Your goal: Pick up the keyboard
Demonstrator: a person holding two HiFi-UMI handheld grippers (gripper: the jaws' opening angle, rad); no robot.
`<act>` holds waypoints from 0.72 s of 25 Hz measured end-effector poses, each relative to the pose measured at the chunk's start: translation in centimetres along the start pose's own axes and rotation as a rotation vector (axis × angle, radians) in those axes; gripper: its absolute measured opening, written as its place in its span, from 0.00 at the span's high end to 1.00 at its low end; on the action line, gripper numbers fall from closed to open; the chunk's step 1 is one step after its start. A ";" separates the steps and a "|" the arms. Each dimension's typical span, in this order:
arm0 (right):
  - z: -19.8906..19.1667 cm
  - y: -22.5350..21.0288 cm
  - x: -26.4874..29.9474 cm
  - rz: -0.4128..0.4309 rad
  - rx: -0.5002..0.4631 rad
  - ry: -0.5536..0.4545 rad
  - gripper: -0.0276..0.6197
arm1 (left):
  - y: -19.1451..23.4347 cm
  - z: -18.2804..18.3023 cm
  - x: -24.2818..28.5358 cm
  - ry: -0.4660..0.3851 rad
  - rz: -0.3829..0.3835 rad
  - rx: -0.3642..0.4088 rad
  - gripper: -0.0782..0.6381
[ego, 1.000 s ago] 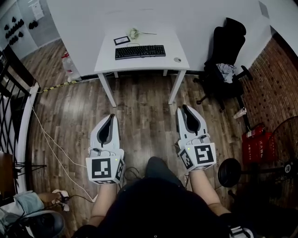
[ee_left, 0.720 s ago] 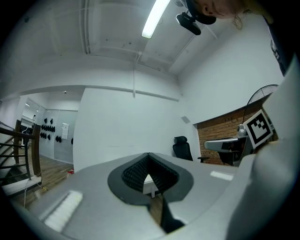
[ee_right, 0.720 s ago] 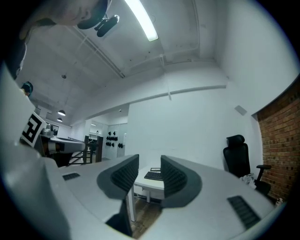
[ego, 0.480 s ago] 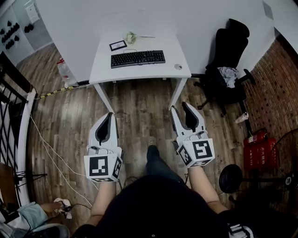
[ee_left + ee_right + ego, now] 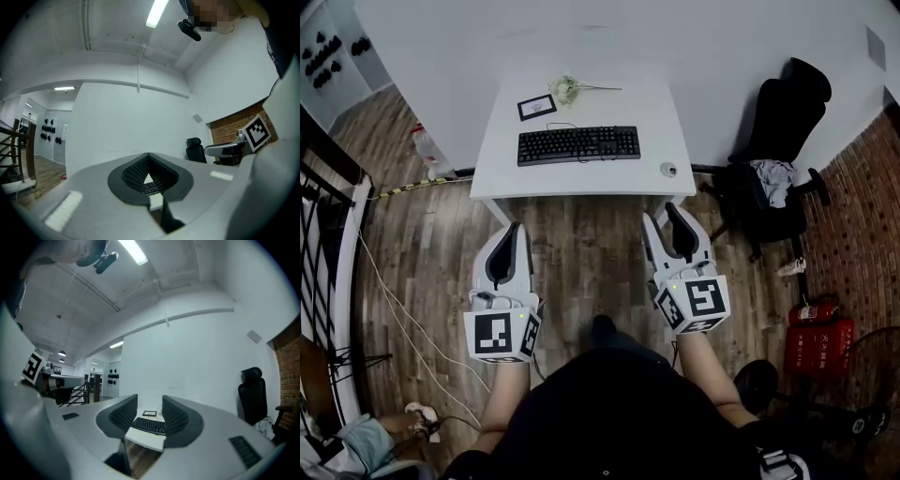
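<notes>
A black keyboard (image 5: 578, 145) lies on the white table (image 5: 502, 178) ahead of me, its cable running to the back. Both grippers are held level over the wooden floor, just short of the table's front edge. My left gripper (image 5: 508, 228) is shut with nothing in it; through its pads in the left gripper view (image 5: 148, 154) a sliver of the keyboard (image 5: 151, 187) shows. My right gripper (image 5: 662, 214) is open; its jaws have just been opening, with nothing between them. In the right gripper view (image 5: 150, 397) the keyboard (image 5: 150, 425) sits framed between the pads, well apart from them.
On the table also stand a small framed card (image 5: 536, 107), a flower (image 5: 567, 89) and a small round object (image 5: 668, 170). A black office chair (image 5: 778, 122) is at the right, a bottle (image 5: 427, 145) and a railing (image 5: 323, 187) at the left. Cables (image 5: 394, 300) run over the floor.
Both grippers have moved forward toward the table, which now lies closer in the head view. The right gripper's jaws have opened from shut. The left gripper stays shut.
</notes>
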State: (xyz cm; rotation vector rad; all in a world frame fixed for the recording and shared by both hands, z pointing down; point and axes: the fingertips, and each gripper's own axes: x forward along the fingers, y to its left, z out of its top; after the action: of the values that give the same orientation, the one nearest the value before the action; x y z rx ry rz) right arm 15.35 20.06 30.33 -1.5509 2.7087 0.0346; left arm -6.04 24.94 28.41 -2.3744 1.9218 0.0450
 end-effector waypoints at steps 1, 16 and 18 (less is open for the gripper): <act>-0.1 -0.9 1.2 0.004 -0.001 0.003 0.72 | 0.3 0.0 1.4 -0.002 0.007 0.001 0.88; -1.6 -7.3 11.5 0.054 0.025 0.026 0.72 | 2.1 -1.7 12.3 0.019 0.058 -0.012 0.88; -1.8 -7.6 12.0 0.056 0.025 0.028 0.72 | 2.3 -1.9 12.9 0.019 0.059 -0.010 0.88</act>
State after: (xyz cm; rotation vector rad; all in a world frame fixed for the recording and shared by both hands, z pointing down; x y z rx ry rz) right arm 15.79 5.81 31.70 -1.4795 2.7624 -0.0196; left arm -5.61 11.76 29.19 -2.3326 2.0043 0.0360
